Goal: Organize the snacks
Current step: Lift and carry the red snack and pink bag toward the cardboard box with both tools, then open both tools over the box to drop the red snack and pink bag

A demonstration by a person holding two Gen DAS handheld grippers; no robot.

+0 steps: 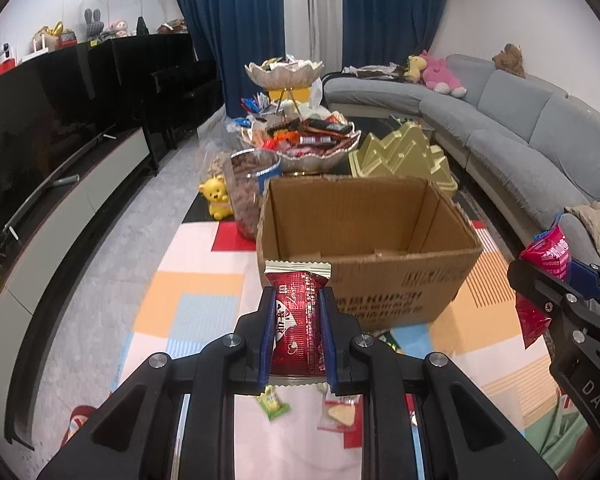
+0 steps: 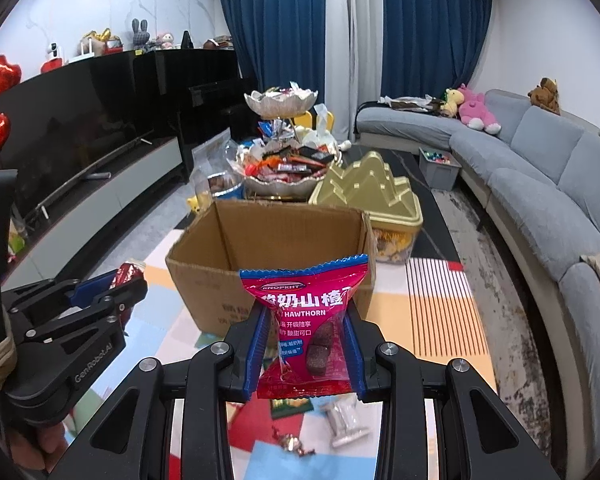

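Patchwork play mat (image 1: 196,292) in orange, pink and blue covers the living-room floor beneath both tongs. Left gripper (image 1: 298,320) is clenched on a dark red foil snack bar (image 1: 298,332); right gripper (image 2: 306,344) grips a pink hawthorn snack pouch (image 2: 306,304) between its blue pads. An open brown cardboard box (image 1: 364,216) stands directly ahead of and below both sets of tongs, apparently empty. To do the step well, carry each packet over the near rim, centre it above the opening, then release one tong at a time. Loose wrapped sweets (image 2: 296,444) lie below the tongs on the mat.
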